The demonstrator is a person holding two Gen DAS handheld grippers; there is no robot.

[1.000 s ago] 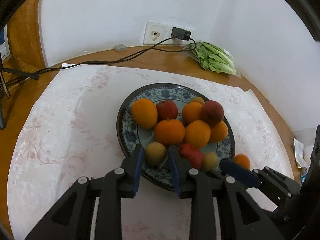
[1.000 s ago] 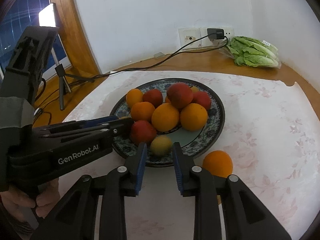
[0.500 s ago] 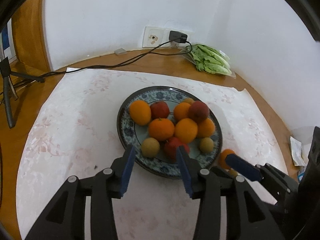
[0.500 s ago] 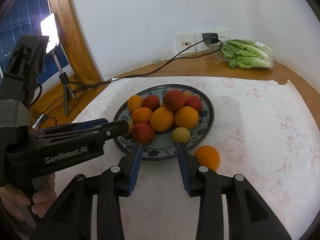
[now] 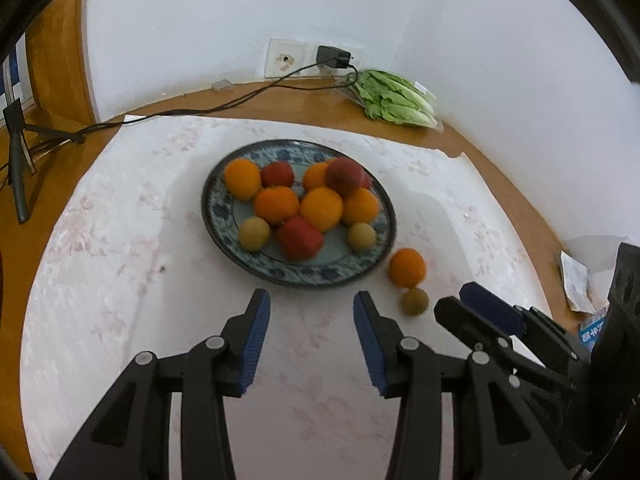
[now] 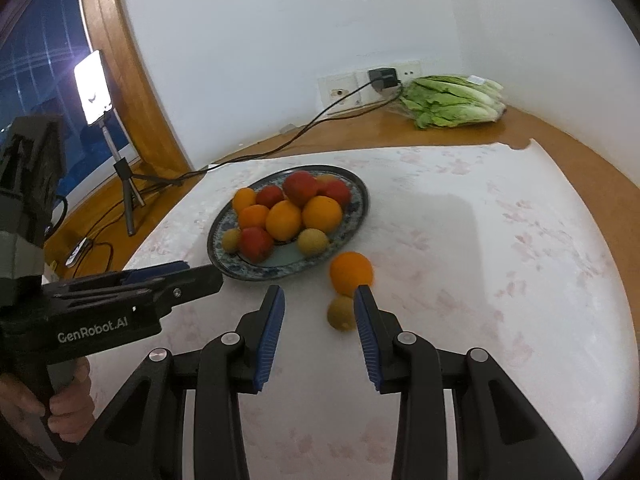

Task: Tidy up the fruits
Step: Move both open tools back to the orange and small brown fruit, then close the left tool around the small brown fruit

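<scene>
The left gripper point(image 5: 308, 324) is standing apart with nothing between its blue pads point(image 5: 256, 336), only bare cloth, and it is hovering just in front of the plate point(image 5: 216, 224). The right gripper point(image 6: 318, 322) is also parted and gripping nothing; a small greenish-brown fruit point(image 6: 341, 313) is lying on the cloth just beyond its tips, close to the right pad (whether it is touching the pad I cannot tell). Just behind this fruit a loose orange point(image 6: 350, 273) is sitting on the cloth, beside the plate rim. On the plate the oranges point(image 5: 321, 209), the red fruits point(image 5: 300, 238) and two more small greenish fruits point(image 5: 254, 233) are lying piled together. The white flowered tablecloth point(image 5: 120, 280) is covering a wooden table point(image 5: 304, 100). At the far wall a bag of lettuce point(image 5: 394, 100) is lying near a socket with a black charger point(image 5: 333, 56).
</scene>
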